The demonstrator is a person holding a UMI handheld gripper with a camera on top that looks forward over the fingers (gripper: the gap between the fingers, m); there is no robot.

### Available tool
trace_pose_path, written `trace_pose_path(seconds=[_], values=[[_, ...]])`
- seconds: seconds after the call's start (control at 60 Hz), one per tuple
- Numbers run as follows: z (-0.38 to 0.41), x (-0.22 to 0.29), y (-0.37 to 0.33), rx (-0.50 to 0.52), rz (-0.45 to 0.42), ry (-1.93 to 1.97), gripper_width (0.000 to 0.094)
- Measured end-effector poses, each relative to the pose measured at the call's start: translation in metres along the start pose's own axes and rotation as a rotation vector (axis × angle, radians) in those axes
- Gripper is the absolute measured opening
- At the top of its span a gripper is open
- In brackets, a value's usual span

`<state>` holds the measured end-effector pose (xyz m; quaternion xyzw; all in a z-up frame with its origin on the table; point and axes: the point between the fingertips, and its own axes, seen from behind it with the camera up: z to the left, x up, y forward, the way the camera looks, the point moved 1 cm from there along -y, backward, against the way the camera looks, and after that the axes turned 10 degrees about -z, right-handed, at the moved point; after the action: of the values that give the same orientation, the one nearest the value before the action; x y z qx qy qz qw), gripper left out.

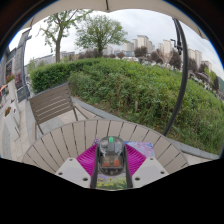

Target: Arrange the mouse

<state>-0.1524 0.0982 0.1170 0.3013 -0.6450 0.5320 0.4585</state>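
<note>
While a slatted wooden table [75,140] stretches ahead under an overcast sky, a small grey-and-black mouse [111,156] sits pinched between the fingers of the hand-held gripper [111,160], its magenta pads [88,160] pressing in on either flank. The mouse appears lifted off the table, or at most skimming it; the view does not settle which. Nothing else lies on the boards near the fingers.

Beyond the table's far edge, a wooden bench [48,103] stands on a paved strip beside a broad bank of green hedge [140,90]. Trees [98,35] rise behind it, and pale apartment blocks [150,46] line the skyline to the right.

By the look of it, the carrying step is in hand: the mouse is gripped but not yet placed. The next move likely calls for bringing it down level onto the slats just ahead, keeping it square to the boards, then spreading the fingers only once it rests on the wood, since an early release could let it tip or roll toward a gap.
</note>
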Motion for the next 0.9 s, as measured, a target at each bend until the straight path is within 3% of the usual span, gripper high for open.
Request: trace_pose_path(seconds=[0.167,0.267,0.317,0.367,0.417,0.667,0.9], values=[[-0.033,-0.081,0.065,0.034,0.138,-0.012,0.0408],[-0.04,-0.109,0.073,0.049,0.194,-0.035,0.0481],[-0.042,-0.111,0.072,0.052,0.208,-0.028,0.0585],[-0.047,-0.103,0.061,0.047,0.206,-0.018,0.0871],[-0.056,-0.093,0.044,0.027,0.22,-0.014,0.0819],[-0.081,-0.026,-0.145,0.045,0.26,0.031,0.0851],[-0.116,-0.01,-0.297,0.019,0.245,-0.022,0.0849]])
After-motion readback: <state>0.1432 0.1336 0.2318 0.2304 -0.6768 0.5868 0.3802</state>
